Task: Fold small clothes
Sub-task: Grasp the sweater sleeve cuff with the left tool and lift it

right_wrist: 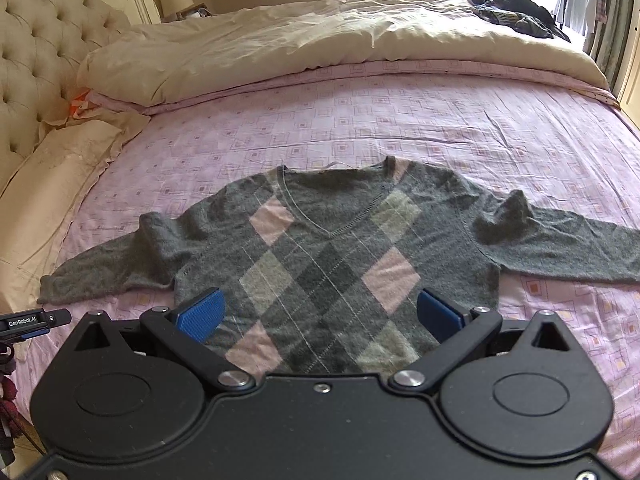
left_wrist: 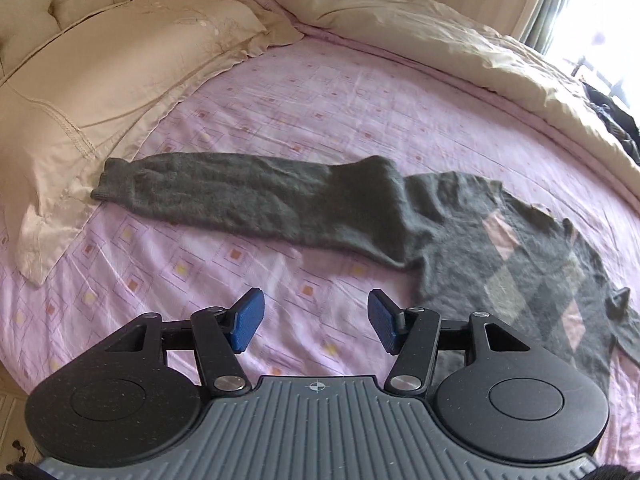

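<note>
A grey sweater (right_wrist: 328, 248) with pink and pale argyle diamonds lies face up and flat on the bed, V-neck away from me, both sleeves spread sideways. In the left wrist view its left sleeve (left_wrist: 240, 196) stretches toward the pillow, and the body (left_wrist: 500, 256) lies at the right. My left gripper (left_wrist: 315, 300) hovers open over bare sheet just in front of that sleeve, with nothing between its blue pads (left_wrist: 248, 320). Over the sweater's lower body my right gripper (right_wrist: 320, 300) stands wide open, and its pads (right_wrist: 200, 316) grip no cloth.
The pink patterned sheet (right_wrist: 440, 120) covers the bed. A beige pillow (left_wrist: 100, 92) lies left of the sleeve cuff, and a beige duvet (right_wrist: 280, 40) is bunched along the far side. Dark clothes (right_wrist: 508, 12) are piled at the far right corner. The tufted headboard (right_wrist: 36, 60) is at the left.
</note>
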